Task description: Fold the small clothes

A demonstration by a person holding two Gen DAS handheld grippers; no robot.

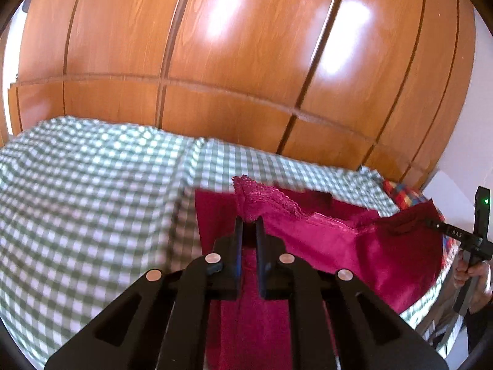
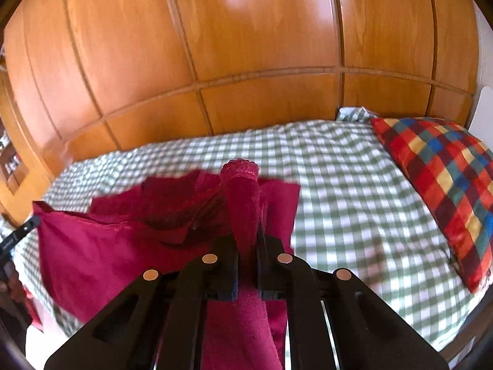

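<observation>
A small magenta garment with a lace edge (image 1: 323, 240) hangs stretched between my two grippers above the bed. My left gripper (image 1: 249, 220) is shut on one lace corner of it. My right gripper (image 2: 248, 231) is shut on the other corner, which sticks up past its fingers; the garment (image 2: 101, 246) spreads away to the left in the right wrist view. The right gripper also shows at the right edge of the left wrist view (image 1: 474, 234). The cloth below each gripper drapes down and hides the bed under it.
The bed has a green and white checked cover (image 1: 86, 203) (image 2: 354, 203). A multicoloured checked pillow (image 2: 443, 191) lies at its right end. A wooden panelled wardrobe (image 1: 234, 61) stands close behind the bed.
</observation>
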